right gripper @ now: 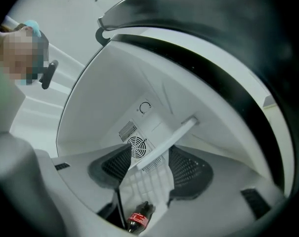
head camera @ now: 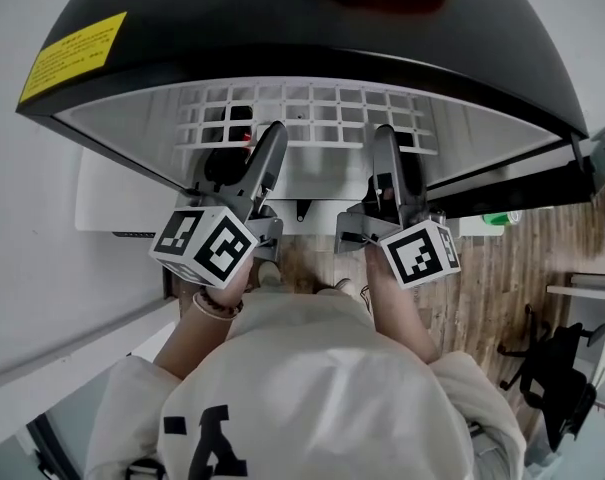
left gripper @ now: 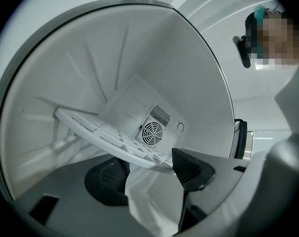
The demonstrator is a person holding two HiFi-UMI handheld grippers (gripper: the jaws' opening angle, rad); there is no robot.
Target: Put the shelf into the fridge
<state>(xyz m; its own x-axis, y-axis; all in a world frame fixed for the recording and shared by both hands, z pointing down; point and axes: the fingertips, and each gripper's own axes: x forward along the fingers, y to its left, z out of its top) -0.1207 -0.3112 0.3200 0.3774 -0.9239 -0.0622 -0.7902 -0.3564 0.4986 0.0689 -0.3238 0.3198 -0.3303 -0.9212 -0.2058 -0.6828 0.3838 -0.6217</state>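
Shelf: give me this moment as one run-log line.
shelf inside fridge | left gripper open, shelf between jaws | right gripper open, shelf between jaws

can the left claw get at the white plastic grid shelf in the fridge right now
Probably yes: the left claw is open, and the front edge of the white plastic grid shelf already lies between its pads, with nothing else in the gap.

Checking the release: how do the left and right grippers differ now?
The left gripper leans inward in the head view; the right gripper runs straighter. The shelf crosses the left gripper's view at a gentle slant, the right gripper's at a steep slant. Shared: jaws apart, shelf edge between them, reaching into the fridge.
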